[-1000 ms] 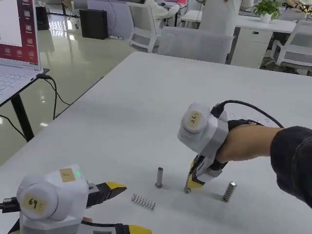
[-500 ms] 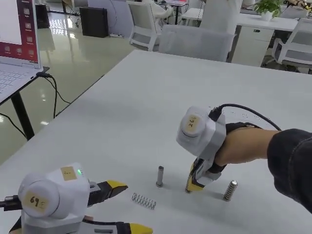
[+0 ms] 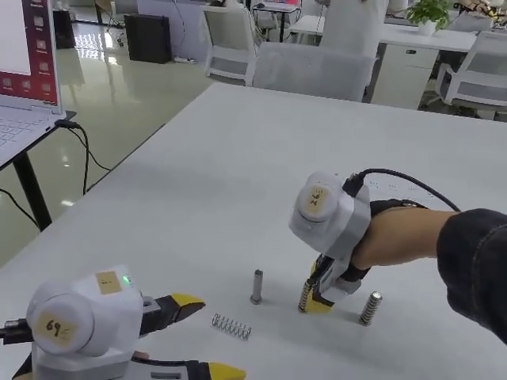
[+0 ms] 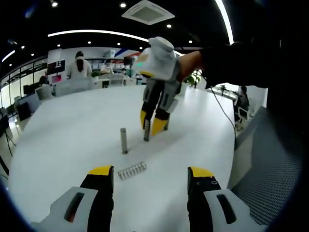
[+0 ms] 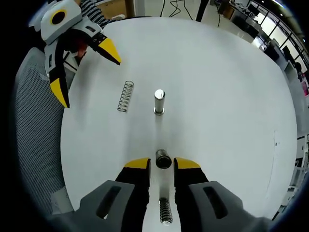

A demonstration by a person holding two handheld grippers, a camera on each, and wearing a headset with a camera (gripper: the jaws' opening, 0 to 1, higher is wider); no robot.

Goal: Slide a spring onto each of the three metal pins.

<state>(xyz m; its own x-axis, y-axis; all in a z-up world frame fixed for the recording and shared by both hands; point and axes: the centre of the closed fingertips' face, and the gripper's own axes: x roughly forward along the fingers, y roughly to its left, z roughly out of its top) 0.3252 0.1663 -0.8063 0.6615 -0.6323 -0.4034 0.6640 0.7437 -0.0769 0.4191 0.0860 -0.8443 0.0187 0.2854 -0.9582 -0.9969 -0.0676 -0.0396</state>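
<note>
Three metal pins stand in a row on the white table [image 3: 238,158]. The left pin [image 3: 257,286] [image 4: 124,140] [image 5: 159,101] is bare. The middle pin wears a spring [image 3: 305,294] [image 4: 147,130] [image 5: 163,158]. My right gripper [image 3: 315,299] [image 5: 161,165] points down over it, jaws close on either side with thin gaps showing. The right pin carries a spring [image 3: 369,308] [image 5: 165,211]. A loose spring [image 3: 231,326] [image 4: 132,169] [image 5: 125,95] lies flat in front of the bare pin. My left gripper [image 3: 204,336] [image 4: 150,171] is open near it, holding nothing.
A laptop [image 3: 28,71] sits on a side stand at the left, with a cable hanging down. Office chairs [image 3: 313,71] and desks stand beyond the table's far edge. The table's left edge [image 3: 103,186] runs diagonally toward me.
The right gripper has risen slightly over the middle pin, and the spring's coils now show on that pin. The left gripper and the loose spring have stayed put.
</note>
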